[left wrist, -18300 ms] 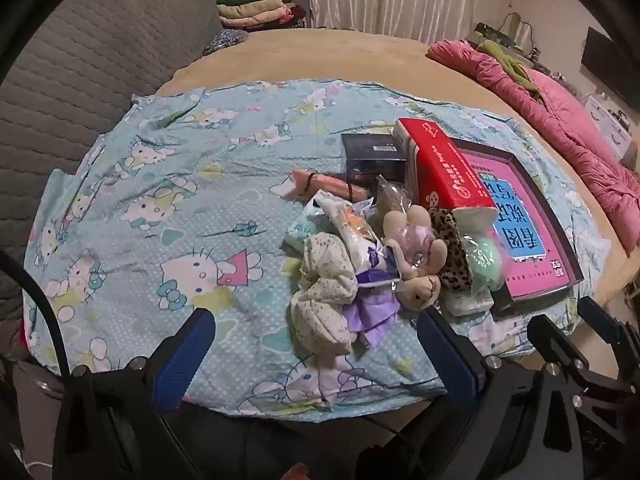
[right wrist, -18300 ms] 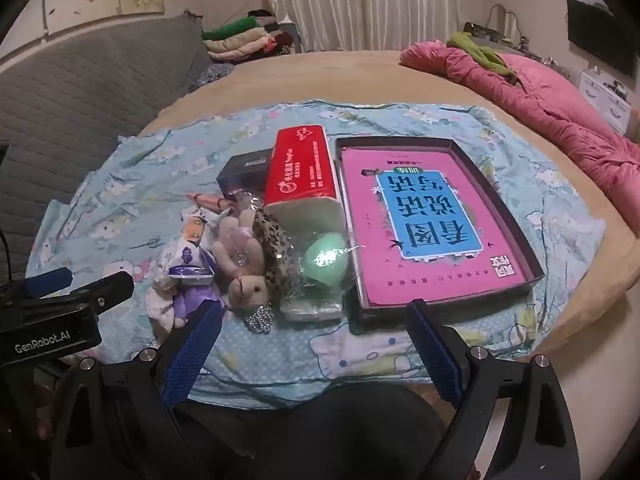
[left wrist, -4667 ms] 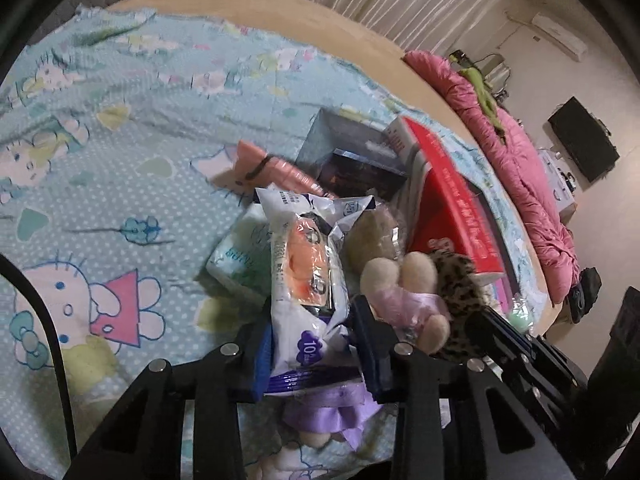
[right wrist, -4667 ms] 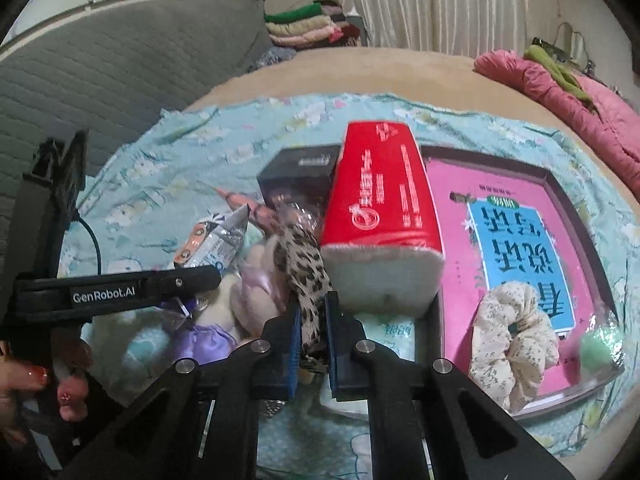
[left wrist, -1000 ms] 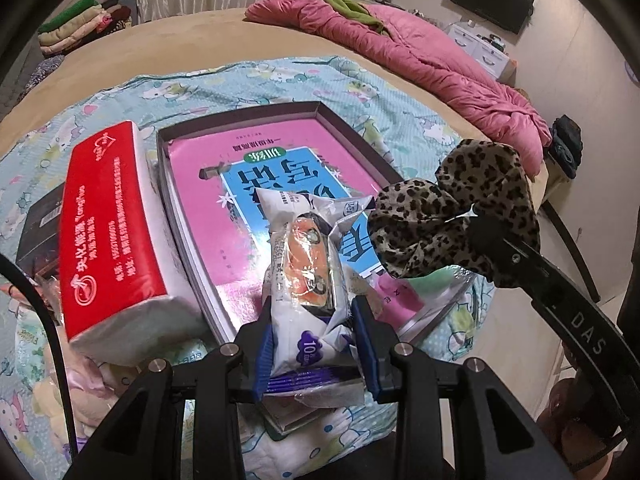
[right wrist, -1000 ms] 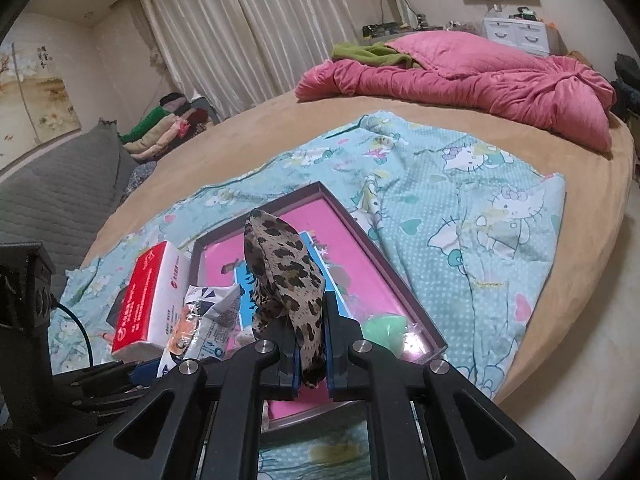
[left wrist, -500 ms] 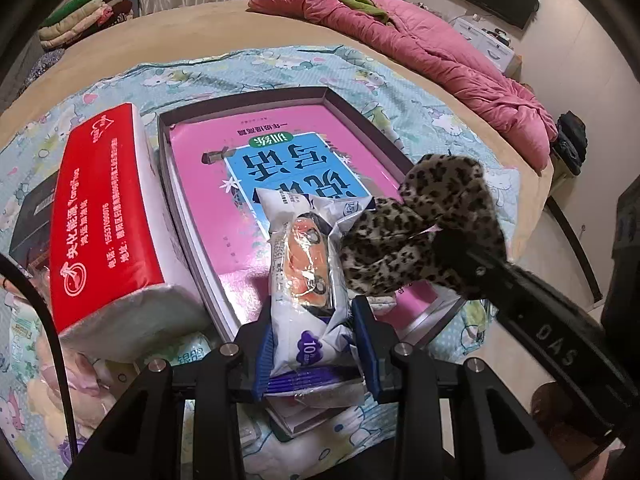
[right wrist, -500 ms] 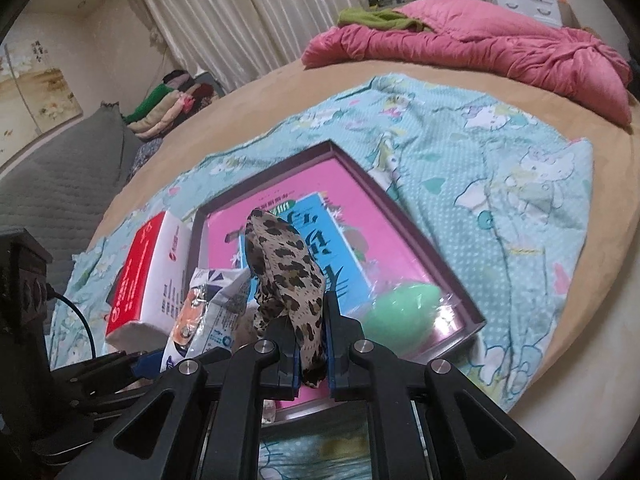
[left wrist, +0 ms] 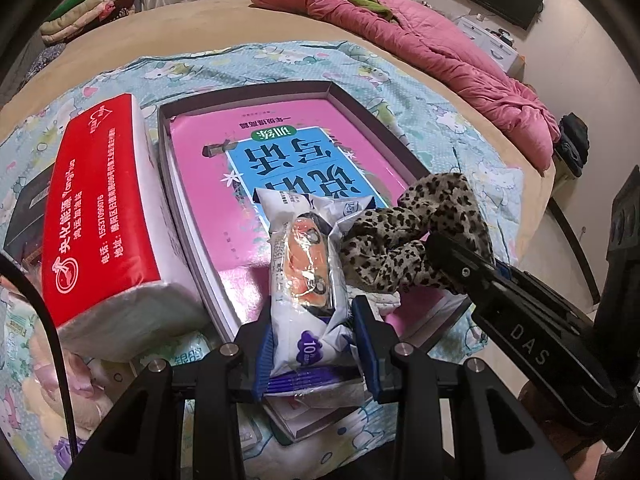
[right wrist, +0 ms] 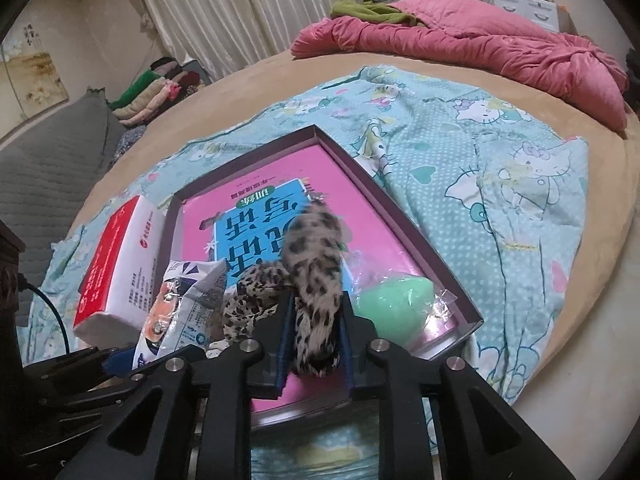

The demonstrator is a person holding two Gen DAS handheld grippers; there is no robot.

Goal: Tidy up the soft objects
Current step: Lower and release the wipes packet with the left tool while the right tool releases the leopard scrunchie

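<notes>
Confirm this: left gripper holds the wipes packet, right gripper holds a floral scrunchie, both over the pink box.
One error: the right gripper grips a leopard-print scrunchie, not a floral one, as the right wrist view shows. The left gripper does hold the wipes packet over the pink box.

A book (left wrist: 304,152) lies in the tray (left wrist: 372,104) on the bed (right wrist: 520,184); the tissue pack (left wrist: 100,208) sits left of the tray.
</notes>
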